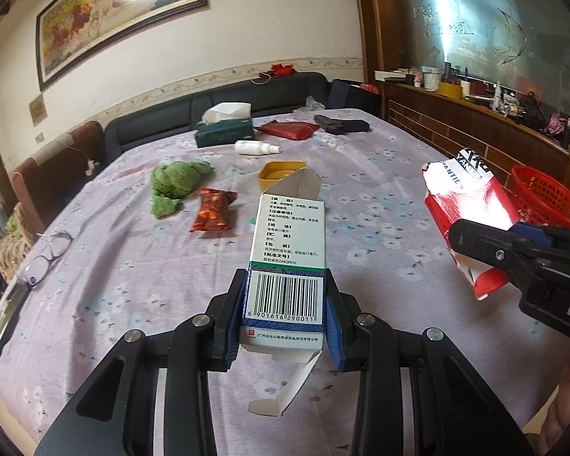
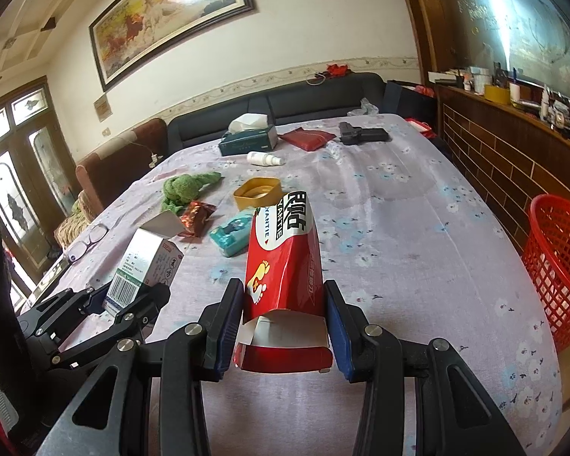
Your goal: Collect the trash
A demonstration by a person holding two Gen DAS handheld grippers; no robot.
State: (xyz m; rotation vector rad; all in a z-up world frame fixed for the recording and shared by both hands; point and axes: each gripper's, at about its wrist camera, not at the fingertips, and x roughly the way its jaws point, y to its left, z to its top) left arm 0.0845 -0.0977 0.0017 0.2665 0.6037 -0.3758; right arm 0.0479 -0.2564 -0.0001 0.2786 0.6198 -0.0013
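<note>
My left gripper [image 1: 285, 281] is shut on the barcode end of a white medicine box [image 1: 288, 235], held above the table with both end flaps open. My right gripper [image 2: 283, 288] is shut on a torn red carton [image 2: 281, 258] with white lettering, whose open end faces the camera. In the left wrist view the right gripper [image 1: 471, 243] and its red carton [image 1: 471, 205] hang at the right. In the right wrist view the left gripper [image 2: 129, 292] and white box [image 2: 144, 262] are at the lower left. A red mesh basket [image 2: 558, 266] stands beyond the table's right edge.
On the flowered tablecloth [image 1: 380, 197] lie a brown snack wrapper [image 1: 212, 211], green cloth [image 1: 174, 186], yellow lid [image 1: 279, 171], teal tissue pack [image 2: 233, 235], tissue box [image 1: 224, 129], white bottle [image 1: 256, 147], red pouch [image 1: 288, 129], black object [image 1: 342, 125] and glasses [image 1: 45, 256].
</note>
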